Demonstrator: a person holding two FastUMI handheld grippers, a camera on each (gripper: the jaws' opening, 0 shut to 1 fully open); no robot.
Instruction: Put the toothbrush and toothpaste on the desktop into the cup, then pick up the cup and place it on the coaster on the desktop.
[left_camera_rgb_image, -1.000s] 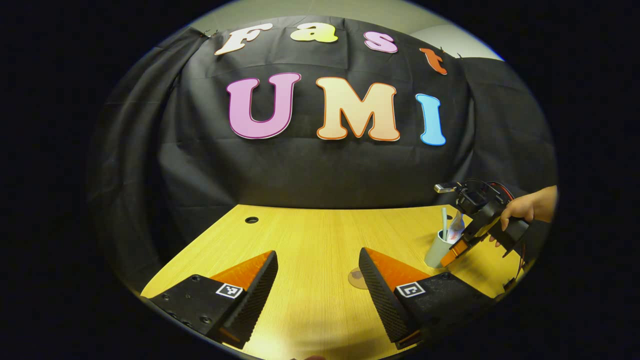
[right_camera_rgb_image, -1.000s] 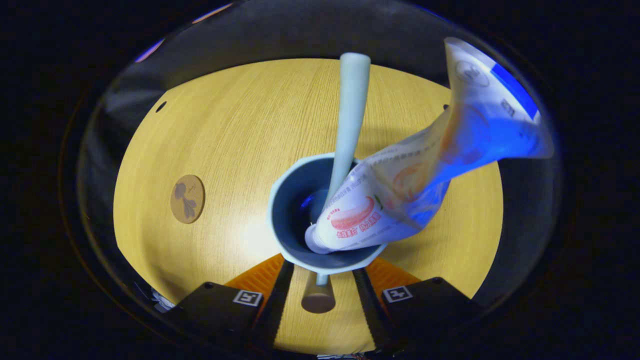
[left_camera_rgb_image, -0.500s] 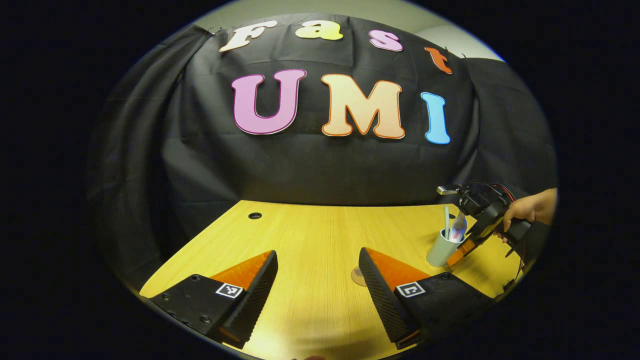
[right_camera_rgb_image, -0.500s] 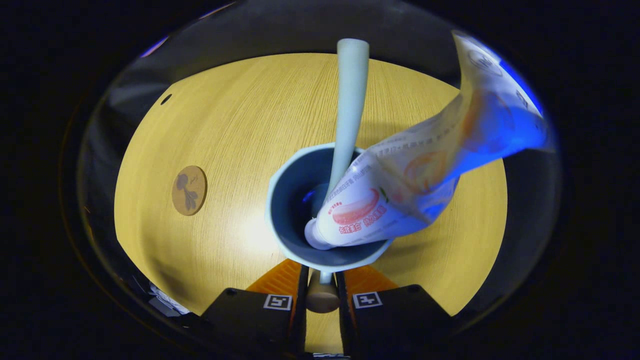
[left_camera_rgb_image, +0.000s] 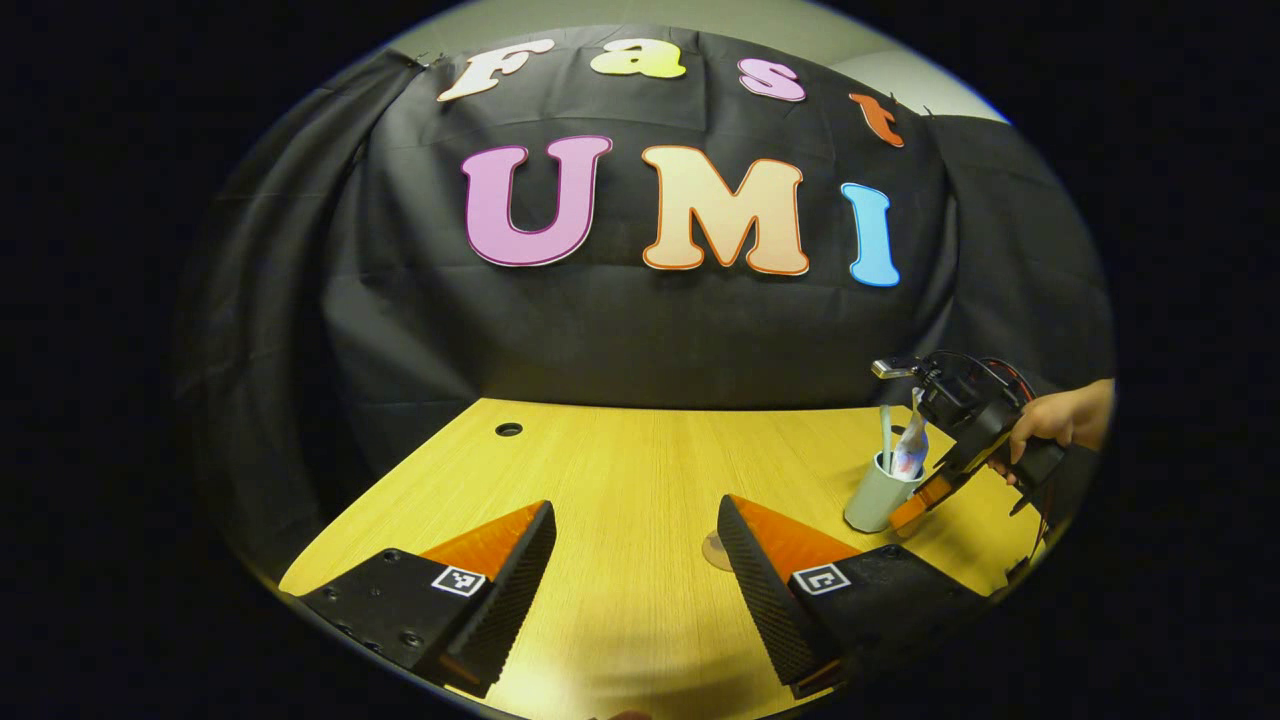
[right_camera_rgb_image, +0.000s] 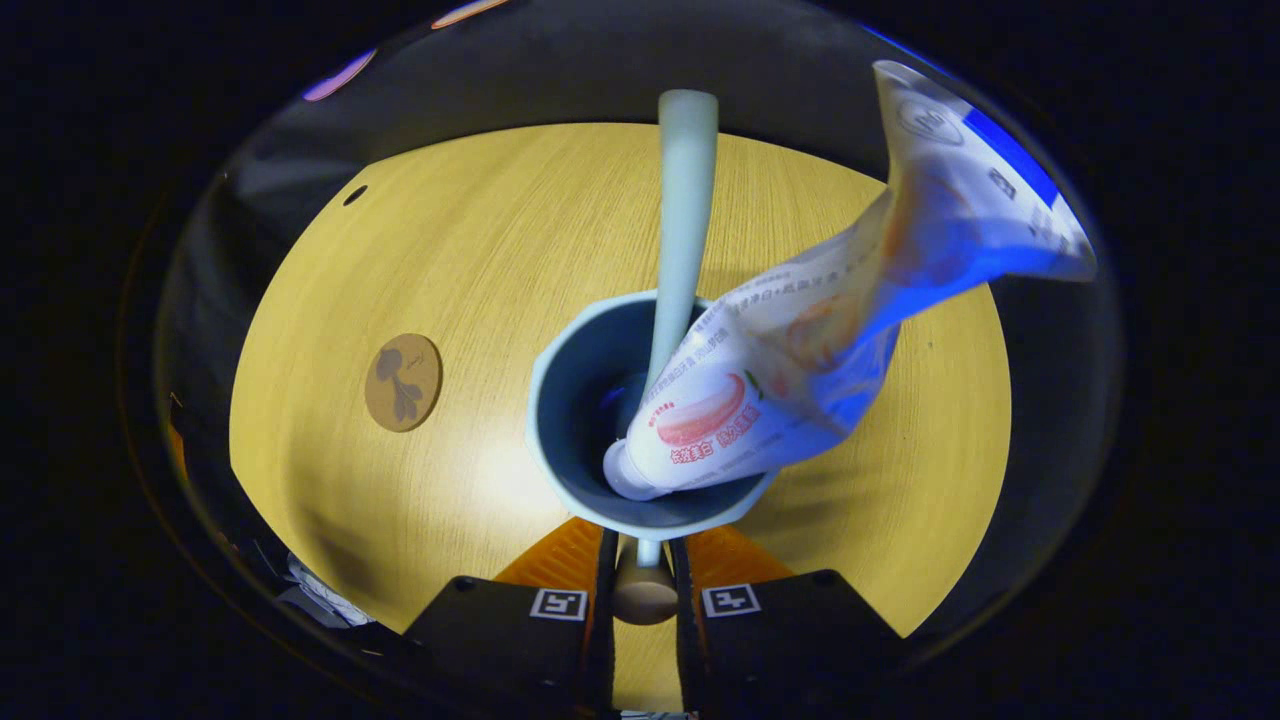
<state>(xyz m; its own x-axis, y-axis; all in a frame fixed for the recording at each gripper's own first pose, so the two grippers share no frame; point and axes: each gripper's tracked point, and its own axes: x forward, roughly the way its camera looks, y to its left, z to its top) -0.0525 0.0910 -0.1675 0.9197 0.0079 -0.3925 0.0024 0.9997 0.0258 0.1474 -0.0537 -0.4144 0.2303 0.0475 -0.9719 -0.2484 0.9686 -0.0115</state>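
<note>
Wooden desktop (right_camera_rgb_image: 480, 300); right gripper (right_camera_rgb_image: 640, 600) pinches cup (right_camera_rgb_image: 590, 420) handle

Each gripper body was built of black blocks. Small screw holes were seen on the left gripper (left_camera_rgb_image: 630, 560), and square black-and-white markers were fixed on both. Red and black cables were looped over the right gripper (left_camera_rgb_image: 915, 500), gripped by a bare hand (left_camera_rgb_image: 1040, 425).

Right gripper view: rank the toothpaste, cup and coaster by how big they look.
1. toothpaste, though it rises toward the camera, so nearness inflates it
2. cup
3. coaster, clearly smallest
</note>
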